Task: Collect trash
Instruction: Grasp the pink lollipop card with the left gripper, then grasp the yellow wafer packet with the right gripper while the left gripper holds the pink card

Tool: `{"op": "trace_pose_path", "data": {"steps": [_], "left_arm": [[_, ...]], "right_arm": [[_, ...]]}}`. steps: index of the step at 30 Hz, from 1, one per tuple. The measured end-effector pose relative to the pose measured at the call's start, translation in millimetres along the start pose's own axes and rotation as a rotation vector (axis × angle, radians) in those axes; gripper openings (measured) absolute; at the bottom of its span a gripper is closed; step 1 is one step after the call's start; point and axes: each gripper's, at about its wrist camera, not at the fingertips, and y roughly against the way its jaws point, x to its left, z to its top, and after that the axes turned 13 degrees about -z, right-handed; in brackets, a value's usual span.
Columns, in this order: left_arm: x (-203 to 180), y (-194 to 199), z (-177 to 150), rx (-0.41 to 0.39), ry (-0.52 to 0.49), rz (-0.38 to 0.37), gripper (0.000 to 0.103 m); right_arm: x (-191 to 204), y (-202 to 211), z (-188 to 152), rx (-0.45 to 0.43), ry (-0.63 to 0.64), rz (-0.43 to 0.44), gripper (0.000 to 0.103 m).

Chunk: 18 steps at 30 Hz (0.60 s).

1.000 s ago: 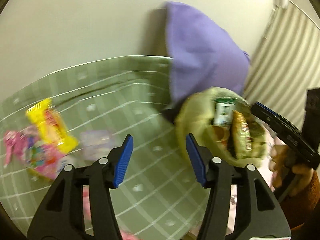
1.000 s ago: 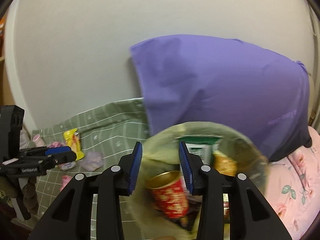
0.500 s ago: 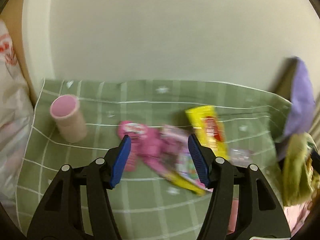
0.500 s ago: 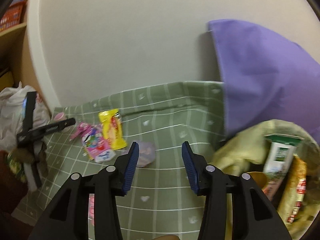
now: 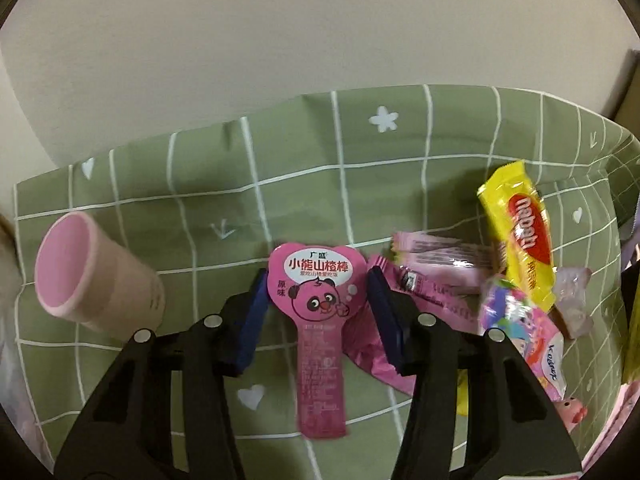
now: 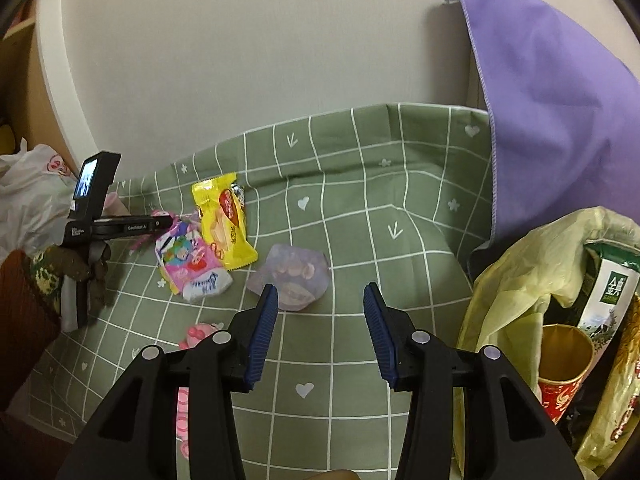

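My left gripper [image 5: 318, 308] is open, its blue pads either side of a pink heart-topped lollipop wrapper [image 5: 318, 300] lying flat on the green checked cloth [image 5: 320, 160]. Beside it lie pink wrappers [image 5: 436, 268], a yellow snack packet [image 5: 520, 236] and a colourful packet [image 5: 520, 320]. My right gripper [image 6: 320, 320] is open and empty above the cloth, just short of a clear purple pouch [image 6: 292, 274]. A yellow-green trash bag [image 6: 552, 320] holding a red cup and cartons stands at the right. The left gripper also shows in the right wrist view [image 6: 160, 224].
A pink cup [image 5: 88, 280] lies on its side at the left. A purple cloth [image 6: 560, 100] hangs at the back right. A white plastic bag [image 6: 28, 196] sits past the table's left end. A small pink toy [image 6: 200, 334] lies near the front edge.
My left gripper swung away from the trash bag to the left and came down around the pink lollipop wrapper. My right gripper turned from the bag toward the table.
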Motion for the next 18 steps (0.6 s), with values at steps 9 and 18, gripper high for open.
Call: {"op": "trace_pose_path", "data": {"steps": [9,18], "left_arm": [[0,44,-34,-0.048,0.123,-0.115,0.047],[1,73,-90,-0.021,0.224,-0.095,0.047]], "right_arm": [[26,-43,18,0.027,0.09,0.116,0.042],[92,-122,56,0.063,0.246,0.298,0.042]]}}
